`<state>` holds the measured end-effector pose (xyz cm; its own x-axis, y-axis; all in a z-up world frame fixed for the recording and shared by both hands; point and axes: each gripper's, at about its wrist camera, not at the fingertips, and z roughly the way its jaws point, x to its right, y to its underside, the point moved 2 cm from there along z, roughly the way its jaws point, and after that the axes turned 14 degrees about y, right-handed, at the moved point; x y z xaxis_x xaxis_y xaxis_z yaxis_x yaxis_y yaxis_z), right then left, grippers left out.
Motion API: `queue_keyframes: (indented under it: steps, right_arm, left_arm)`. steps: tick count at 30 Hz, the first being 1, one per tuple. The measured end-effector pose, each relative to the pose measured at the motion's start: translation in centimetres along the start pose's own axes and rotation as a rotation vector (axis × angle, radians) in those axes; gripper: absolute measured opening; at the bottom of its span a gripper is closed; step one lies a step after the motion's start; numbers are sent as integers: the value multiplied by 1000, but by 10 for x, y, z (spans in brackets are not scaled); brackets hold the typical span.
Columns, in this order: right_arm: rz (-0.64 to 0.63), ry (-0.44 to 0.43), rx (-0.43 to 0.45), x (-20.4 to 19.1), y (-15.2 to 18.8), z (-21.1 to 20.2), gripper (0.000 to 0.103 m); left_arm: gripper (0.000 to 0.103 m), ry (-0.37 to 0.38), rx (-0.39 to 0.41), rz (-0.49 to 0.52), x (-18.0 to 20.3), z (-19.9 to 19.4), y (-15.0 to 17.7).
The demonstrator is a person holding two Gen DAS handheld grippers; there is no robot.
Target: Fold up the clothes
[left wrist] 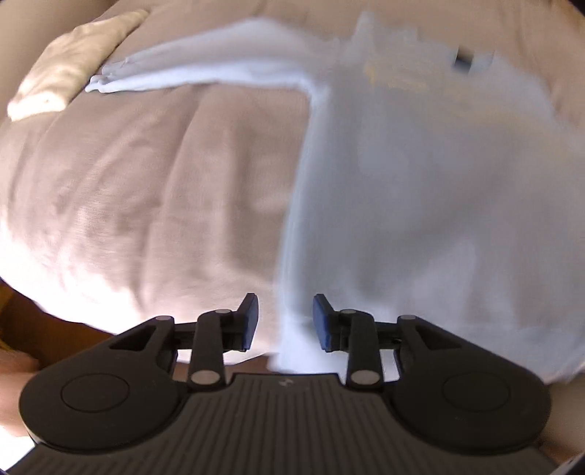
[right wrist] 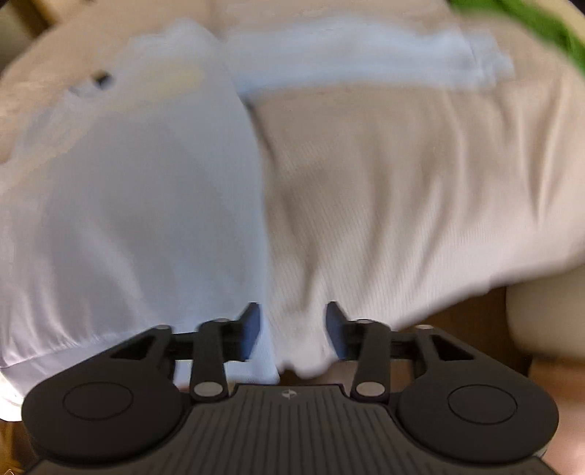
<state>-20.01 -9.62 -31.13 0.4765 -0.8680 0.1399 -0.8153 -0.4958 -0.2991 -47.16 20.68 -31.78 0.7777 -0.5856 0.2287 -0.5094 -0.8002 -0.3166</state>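
Jaws of the left gripper [left wrist: 285,323] stand part open with a clear gap; the near corner of the shirt [left wrist: 420,190] lies in view between the blue pads [left wrist: 321,321], but they do not press on it, so it is released. Beyond, the pale blue shirt spreads flat on the beige cover [left wrist: 146,190] of the bed, one sleeve [left wrist: 190,73] stretched out toward a cream pillow [left wrist: 73,62] at the far left; both views are blurred. The right gripper [right wrist: 292,329] is likewise part open and grips nothing; its left pad [right wrist: 252,329] stands at the shirt's [right wrist: 128,204] side edge, its right one over bare cover [right wrist: 420,190]. Farther off the other sleeve [right wrist: 365,58] lies straight across the cover; a green cloth [right wrist: 541,25] shows at the far right corner.
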Motion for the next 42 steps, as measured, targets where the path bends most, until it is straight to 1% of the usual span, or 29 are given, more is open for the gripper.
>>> queue_keyframes:
  steps: [1,2,3,4,5,6,8,10,12,14,16,17,18,19,20,21,23,25,26,28,29,31,34,36,37,38,39,40,42]
  right_arm:
    - [-25,-28,24,-6,0,-3,45]
    - [-51,-54,41,-12,0,-4,48]
    - [-76,-74,18,-20,2,3,51]
    - [-100,-88,-10,-26,5,10,51]
    - [-114,-62,-61,-30,18,16,49]
    - [-124,-41,-107,-33,30,20,49]
    - [-102,-61,-126,-32,35,16,49]
    - [-78,-124,-90,-31,33,2,49]
    - [-99,-142,-57,-36,22,-8,49]
    - [-110,-156,-45,-47,5,-13,49]
    - [-116,-202,-27,-66,-20,-15,49]
    - [-128,-210,-18,-79,-48,-2,49]
    - [-147,-212,-6,-94,-62,0,49]
    - [-164,-211,2,-101,-85,7,49]
    - [-174,-209,5,-89,-90,12,49]
    - [-178,-210,-2,-104,-105,14,50]
    - [-201,-214,-13,-137,-144,27,50]
    - [-237,-219,-19,-172,-190,45,49]
    - [-254,-223,-6,-189,-208,51,49]
    - [-277,-247,26,-226,-246,61,50]
    - [-280,-263,38,-251,-271,75,50]
    - [-275,-307,58,-281,-305,85,50]
    - [-250,-374,38,-321,-345,107,49]
    - [-231,-407,14,-343,-364,123,50]
    - [-221,-422,1,-351,-369,129,49]
    - [-211,-437,-10,-359,-374,135,49]
    - [-199,-450,-16,-367,-378,142,49]
    - [-186,-460,-25,-375,-383,150,49]
    - [-168,-463,-50,-388,-386,162,50]
  left_arm:
    - [37,28,-10,-14,2,3,0]
    - [38,20,-54,-15,5,13,0]
    - [36,-13,-97,-10,9,23,-1]
    - [32,-47,-141,-6,13,33,-1]
    - [29,-56,-158,-9,16,36,-2]
    - [29,-29,-137,-22,15,29,-3]
    - [29,22,-91,-43,14,14,-7]
    - [29,48,-43,-35,14,5,-24]
    - [29,59,-7,-34,9,3,-50]
    - [29,64,40,-28,1,3,-85]
    - [31,79,85,-9,-9,8,-121]
    - [33,81,99,3,-15,12,-140]
    - [33,80,106,12,-21,19,-159]
    - [33,78,109,20,-28,27,-178]
    - [33,76,107,28,-35,34,-196]
    - [33,71,107,49,-41,40,-215]
    - [35,65,102,121,-51,55,-254]
    - [46,82,81,224,-53,73,-290]
    - [47,93,68,274,-55,82,-306]
    - [47,117,39,368,-60,99,-331]
    - [47,134,26,407,-60,107,-344]
    - [49,192,-16,458,-63,125,-364]
    - [51,248,-70,521,-69,150,-378]
    - [50,261,-123,551,-75,170,-382]
    - [47,264,-144,557,-79,177,-382]
    - [46,268,-158,558,-83,182,-382]
    - [34,268,-169,559,-88,185,-380]
    - [13,265,-175,563,-92,186,-378]
    - [4,254,-147,577,-95,179,-371]
